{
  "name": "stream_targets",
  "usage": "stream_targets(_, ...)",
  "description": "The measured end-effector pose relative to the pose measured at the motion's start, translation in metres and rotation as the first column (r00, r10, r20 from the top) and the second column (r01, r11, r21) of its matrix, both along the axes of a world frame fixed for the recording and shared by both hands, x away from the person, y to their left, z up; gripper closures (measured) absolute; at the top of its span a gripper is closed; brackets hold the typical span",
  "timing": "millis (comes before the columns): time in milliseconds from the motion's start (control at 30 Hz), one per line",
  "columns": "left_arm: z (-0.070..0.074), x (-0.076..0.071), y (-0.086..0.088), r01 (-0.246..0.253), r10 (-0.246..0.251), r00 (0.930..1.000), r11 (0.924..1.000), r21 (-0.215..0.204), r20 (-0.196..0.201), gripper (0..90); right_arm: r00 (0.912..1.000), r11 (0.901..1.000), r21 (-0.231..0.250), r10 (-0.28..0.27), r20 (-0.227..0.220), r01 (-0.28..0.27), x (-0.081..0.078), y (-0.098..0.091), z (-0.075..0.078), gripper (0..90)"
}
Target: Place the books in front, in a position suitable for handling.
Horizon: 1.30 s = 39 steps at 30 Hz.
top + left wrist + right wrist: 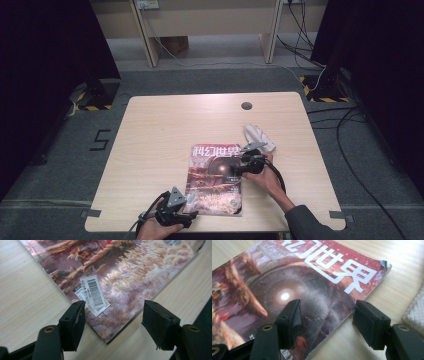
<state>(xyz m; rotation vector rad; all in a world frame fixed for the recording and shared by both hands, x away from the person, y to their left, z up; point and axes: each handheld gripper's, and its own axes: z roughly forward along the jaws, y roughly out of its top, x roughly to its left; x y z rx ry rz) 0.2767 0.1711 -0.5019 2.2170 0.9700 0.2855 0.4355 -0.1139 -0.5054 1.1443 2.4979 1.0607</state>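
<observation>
A magazine point(215, 180) with a red and brown cover and white Chinese title characters lies flat on the table, near the front edge. My left gripper point(192, 214) is at its near left corner. In the left gripper view the open jaws point(113, 311) straddle that corner, beside a white barcode sticker point(93, 293), with no pad pressing on the cover. My right gripper point(235, 170) is at the magazine's right edge. In the right gripper view the jaws point(327, 312) stand open, one over the cover point(287, 290) and one over the bare table.
A crumpled white cloth point(259, 137) lies just right of the magazine's far corner and shows at the right edge as the cloth point(415, 312). The wooden table point(160, 130) has a round cable hole point(246, 105) near its far edge. Cables run over the floor at right.
</observation>
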Motion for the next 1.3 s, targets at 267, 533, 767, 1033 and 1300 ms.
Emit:
stream_targets(267, -0.001, 0.000, -0.006, 0.010, -0.010, 0.9998, 0.9999, 0.005, 0.015, 35.2, 0.9997, 0.9996, -0.027, 0.000, 0.023, 0.001, 0.005, 0.004, 0.001, 40.0)
stream_targets(533, -0.002, 0.003, -0.016, 0.027, -0.027, 0.9991, 0.9994, 0.021, 0.032, 36.1, 0.9998, 0.9991, -0.037, -0.017, 0.008, 0.018, 0.005, -0.003, 0.003, 42.6)
stream_targets(767, -0.003, 0.005, -0.027, 0.044, -0.046, 0.9975, 0.9981, 0.045, 0.053, 36.6, 0.9992, 0.9981, -0.053, -0.032, 0.025, 0.033, 0.005, -0.013, 0.003, 42.6)
stream_targets(1033, 0.000, 0.005, -0.023, 0.037, -0.035, 0.9986, 0.9988, -0.034, 0.041, 35.8, 0.9985, 0.9967, -0.065, -0.048, 0.028, 0.050, 0.005, -0.017, 0.006, 36.8)
stream_targets(1300, 0.005, 0.005, -0.009, -0.004, 0.010, 0.9972, 0.9970, -0.077, 0.074, 31.3, 0.9911, 0.9936, 0.016, -0.113, 0.070, 0.112, 0.011, -0.040, 0.023, 36.6)
